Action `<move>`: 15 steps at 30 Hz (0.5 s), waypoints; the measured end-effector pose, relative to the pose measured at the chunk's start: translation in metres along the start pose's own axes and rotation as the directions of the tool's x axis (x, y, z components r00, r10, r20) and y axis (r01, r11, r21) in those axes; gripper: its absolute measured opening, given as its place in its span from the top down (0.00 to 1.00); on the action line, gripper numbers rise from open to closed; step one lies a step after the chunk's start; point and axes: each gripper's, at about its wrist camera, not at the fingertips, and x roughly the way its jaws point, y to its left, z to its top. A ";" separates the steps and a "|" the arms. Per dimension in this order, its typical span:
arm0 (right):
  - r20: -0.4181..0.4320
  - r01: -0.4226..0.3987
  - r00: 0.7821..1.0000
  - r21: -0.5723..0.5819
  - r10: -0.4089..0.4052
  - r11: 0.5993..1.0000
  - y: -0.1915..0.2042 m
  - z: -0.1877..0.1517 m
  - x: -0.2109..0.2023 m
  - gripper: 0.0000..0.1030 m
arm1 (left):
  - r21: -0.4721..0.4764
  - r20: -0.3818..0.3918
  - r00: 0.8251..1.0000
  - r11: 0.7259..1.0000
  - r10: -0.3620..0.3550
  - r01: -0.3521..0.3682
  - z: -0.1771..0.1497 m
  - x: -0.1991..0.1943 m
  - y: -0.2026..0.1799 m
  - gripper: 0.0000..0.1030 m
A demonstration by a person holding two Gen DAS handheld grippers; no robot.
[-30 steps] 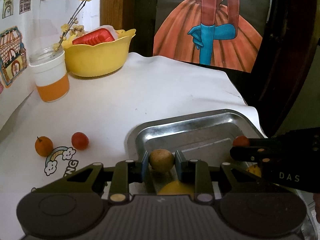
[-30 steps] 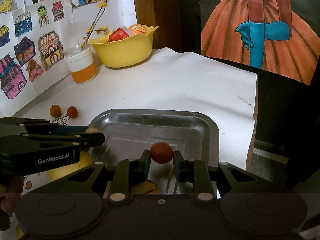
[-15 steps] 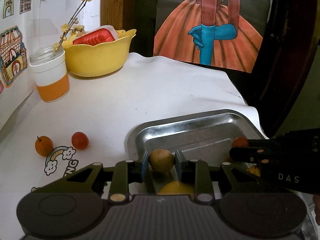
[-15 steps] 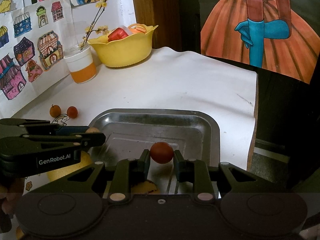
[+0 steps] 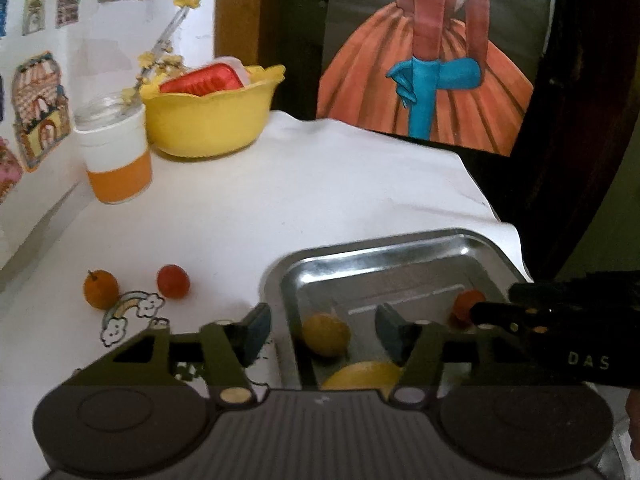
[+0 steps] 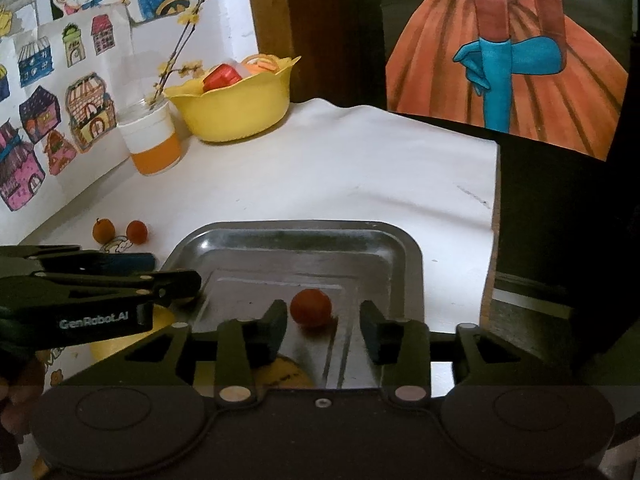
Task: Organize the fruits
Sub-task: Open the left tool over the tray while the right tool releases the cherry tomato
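Clearly both grippers have let go: the left gripper [image 5: 320, 334] has its fingers spread wide with a small yellow-brown fruit [image 5: 326, 334] lying loose between them on the floor of the metal tray [image 6: 412, 256], and the right gripper [image 6: 323, 330] is likewise open around a small red fruit [image 6: 311, 307] that sits on the tray without touching either finger. Releasing low over the tray makes sense to me, since round fruit would roll if dropped from higher up, and the raised rim should catch it. A larger yellow fruit [image 5: 362, 374] lies at the tray's near edge, just beneath the left gripper, so the near corner is getting crowded; the far half of the tray is bare.

Two fruits are outside it, an orange one [image 5: 101, 289] and a red one [image 5: 173, 281], side by side on the white-covered bench [image 5: 280, 184] to the left of the tray, near a rainbow sticker [image 5: 130, 314]. The way to them looks open. A cup [image 5: 118, 160] and a yellow bowl [image 5: 212, 116] stand well back by the wall, out of the path. On the right the bench edge is close to the tray, leaving little room there.
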 end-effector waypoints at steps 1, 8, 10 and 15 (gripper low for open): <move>0.006 0.003 1.000 0.001 -0.003 1.000 0.000 0.000 -0.003 0.52 | -0.002 0.002 1.000 1.000 0.001 -0.001 0.001 -0.002 0.000 0.37; 0.062 0.016 0.998 0.012 -0.017 1.000 0.002 0.001 -0.027 0.30 | -0.028 0.040 0.999 0.999 0.022 -0.021 0.003 -0.023 0.006 0.14; 0.078 0.017 0.997 0.013 -0.018 1.000 0.003 0.001 -0.036 0.25 | -0.035 0.049 0.999 0.999 0.022 -0.020 0.003 -0.031 0.008 0.09; 0.114 0.015 0.993 0.009 -0.016 1.000 0.011 -0.003 -0.061 0.08 | -0.053 0.079 0.996 0.998 0.030 -0.026 -0.001 -0.054 0.012 0.01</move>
